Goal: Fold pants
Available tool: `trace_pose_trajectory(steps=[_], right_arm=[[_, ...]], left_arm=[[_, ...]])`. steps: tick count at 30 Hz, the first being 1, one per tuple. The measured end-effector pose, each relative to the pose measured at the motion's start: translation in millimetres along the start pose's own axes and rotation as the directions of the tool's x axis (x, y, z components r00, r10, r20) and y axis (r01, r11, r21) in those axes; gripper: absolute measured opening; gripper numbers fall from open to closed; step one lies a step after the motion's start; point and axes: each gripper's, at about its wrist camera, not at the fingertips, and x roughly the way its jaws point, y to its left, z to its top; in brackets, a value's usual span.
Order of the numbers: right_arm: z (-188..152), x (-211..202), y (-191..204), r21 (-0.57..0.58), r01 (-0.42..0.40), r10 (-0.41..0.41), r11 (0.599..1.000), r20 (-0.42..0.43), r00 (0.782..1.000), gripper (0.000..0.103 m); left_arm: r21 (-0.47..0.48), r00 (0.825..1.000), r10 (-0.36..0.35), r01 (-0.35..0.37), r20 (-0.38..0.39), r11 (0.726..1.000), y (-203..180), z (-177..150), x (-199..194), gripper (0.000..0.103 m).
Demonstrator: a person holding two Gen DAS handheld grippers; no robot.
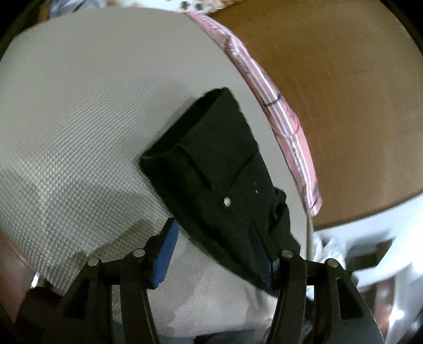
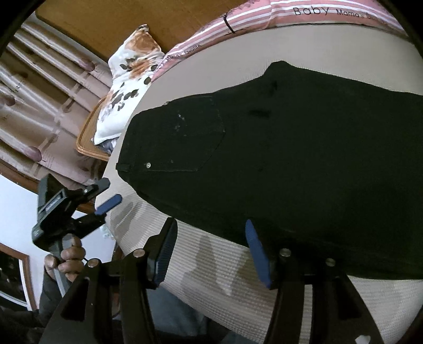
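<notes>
Black pants (image 2: 290,158) lie folded on a white woven mat (image 2: 211,277), with a back pocket and a rivet facing up. In the left wrist view the same pants (image 1: 211,164) run away from me, waist end nearest. My left gripper (image 1: 219,259) is open. Its left pad (image 1: 166,254) stands clear of the cloth, while the waist corner lies against its right finger. My right gripper (image 2: 211,255) is open at the pants' near edge, with bare mat between its pads. In the right wrist view a hand (image 2: 66,259) holds the left gripper (image 2: 107,194) off the mat's left corner.
A pink striped cloth (image 1: 277,113) (image 2: 264,16) borders the mat's far side, with a brown wooden surface (image 1: 343,92) beyond it. A floral pillow (image 2: 127,79) and a striped curtain (image 2: 39,105) stand past the mat's left end.
</notes>
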Motion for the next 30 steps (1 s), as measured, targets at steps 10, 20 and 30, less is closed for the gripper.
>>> trace_pose_trajectory(steps=[10,20,30], right_arm=[[-2.1,-3.2,4.9,-0.02,0.021,-0.021,1.0,0.006,1.0,0.052],[1.9,-7.8,0.6,0.011,0.032,-0.033,0.999,0.041,0.999,0.052],[6.0,-12.3,-8.0,0.051,0.044,-0.047,0.998,0.063,0.997,0.052]], left_arm=[[-0.108,0.998,-0.054,0.056,0.017,0.993,29.1,8.4,11.5,0.063],[-0.003,0.997,-0.058,0.058,0.058,0.998,16.1,21.5,27.0,0.075],[0.028,0.995,-0.028,0.026,0.098,0.999,23.4,19.2,26.3,0.046]])
